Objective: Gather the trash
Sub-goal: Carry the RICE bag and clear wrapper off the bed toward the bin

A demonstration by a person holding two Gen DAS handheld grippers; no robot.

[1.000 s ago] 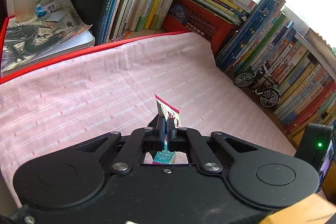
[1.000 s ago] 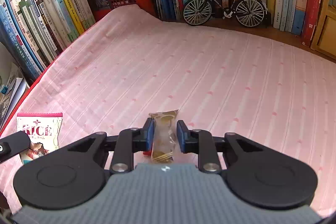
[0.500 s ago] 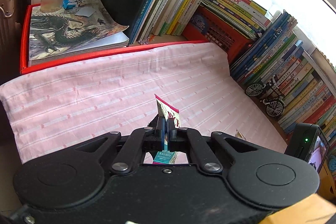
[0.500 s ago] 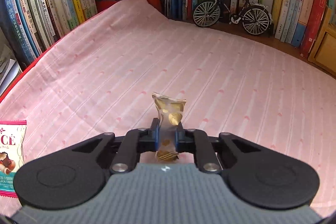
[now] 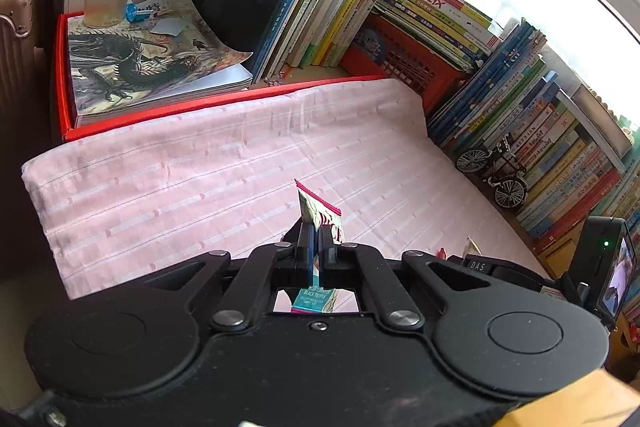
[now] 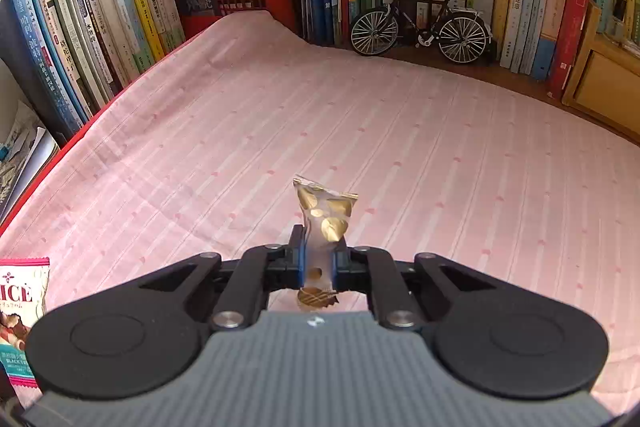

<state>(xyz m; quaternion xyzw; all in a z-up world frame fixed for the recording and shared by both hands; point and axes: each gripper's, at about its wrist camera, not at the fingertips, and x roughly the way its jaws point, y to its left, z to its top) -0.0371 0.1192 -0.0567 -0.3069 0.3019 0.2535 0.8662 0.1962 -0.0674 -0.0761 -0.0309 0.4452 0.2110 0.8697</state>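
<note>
Jaws of the left gripper (image 5: 316,241) are clamped flat on a pink-edged snack wrapper (image 5: 320,211), held upright above the pink striped cloth (image 5: 200,167) near its front edge. The right gripper (image 6: 320,259) pinches a clear gold-leaf candy wrapper (image 6: 326,217), raised over the cloth's middle, before the model bicycle (image 6: 420,23).
</note>
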